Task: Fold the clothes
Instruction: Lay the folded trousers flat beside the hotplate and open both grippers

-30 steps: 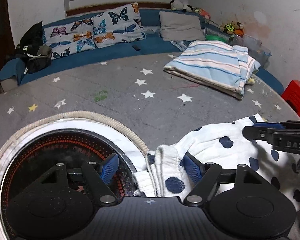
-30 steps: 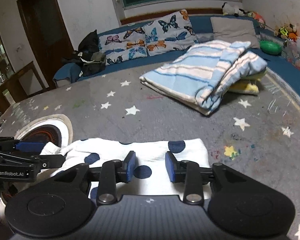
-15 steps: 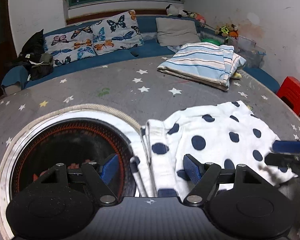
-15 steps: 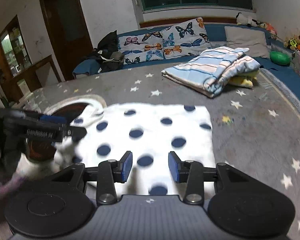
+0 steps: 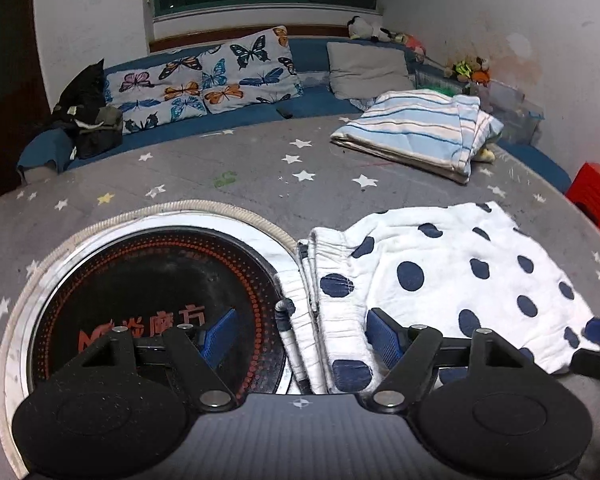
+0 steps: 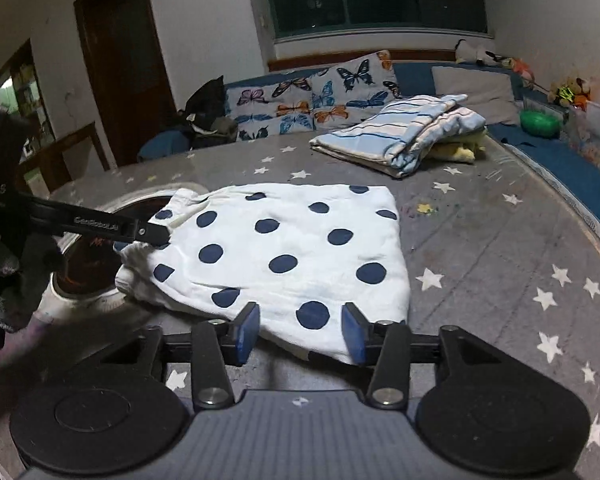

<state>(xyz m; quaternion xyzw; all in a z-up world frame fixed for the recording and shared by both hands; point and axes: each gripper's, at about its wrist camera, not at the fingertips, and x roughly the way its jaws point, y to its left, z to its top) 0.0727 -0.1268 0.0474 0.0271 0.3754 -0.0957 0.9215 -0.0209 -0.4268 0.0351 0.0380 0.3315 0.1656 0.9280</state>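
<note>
Since a second ago I've drawn both grippers back, so the polka-dot garment (image 6: 292,256) now shows spread flat on the star-patterned table cover (image 6: 500,248), its waistband end overlapping the round black cooktop (image 5: 148,300). My right gripper (image 6: 300,334) is opening — the garment's near hem sits between its blue pads (image 6: 247,330), unpinched. My left gripper (image 5: 300,336) stands wide over the waistband, beside the cooktop — gripping nothing.

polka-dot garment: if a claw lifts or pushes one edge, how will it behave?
Probably floppy: the polka-dot garment lies flat with soft wrinkles, so a lifted edge would drape. Its gathered waistband looks thicker. Pushed, it would likely bunch on the star-print cloth, not slide whole.
</note>
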